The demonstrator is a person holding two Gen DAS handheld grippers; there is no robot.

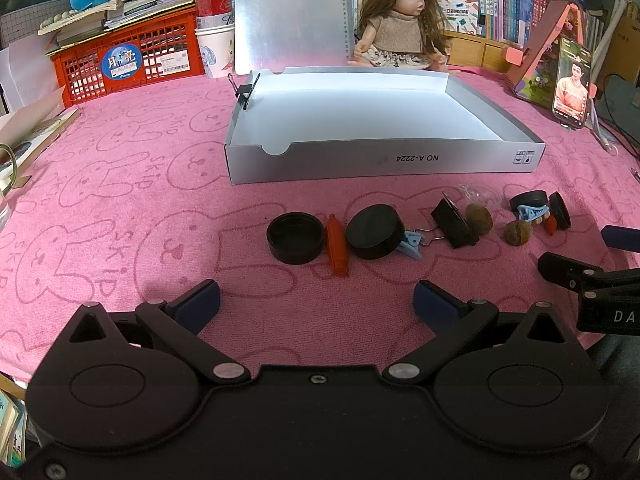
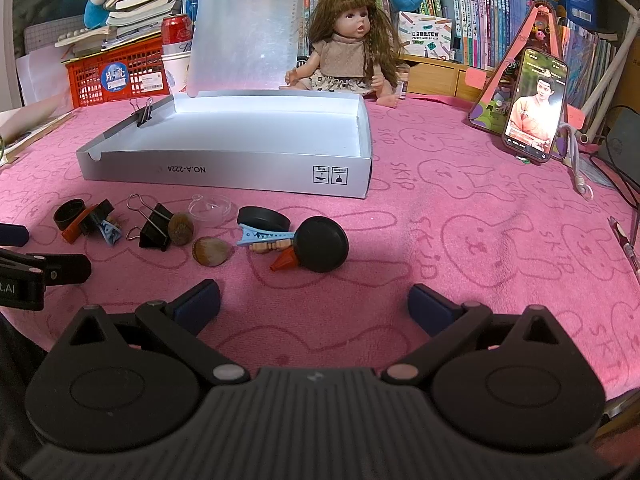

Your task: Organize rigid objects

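A row of small objects lies on the pink cloth before an open grey box. In the left wrist view: an open black cap, an orange piece, a black lid, a blue clip, a black binder clip, two brown nuts. In the right wrist view: a black lid, a blue hair clip, a brown nut, a clear dish. My left gripper is open and empty, short of the row. My right gripper is open and empty.
A binder clip is clamped on the box's left wall. Behind the box stand a doll, a red crate, a can and books. A phone on a stand is at the right. A pen lies far right.
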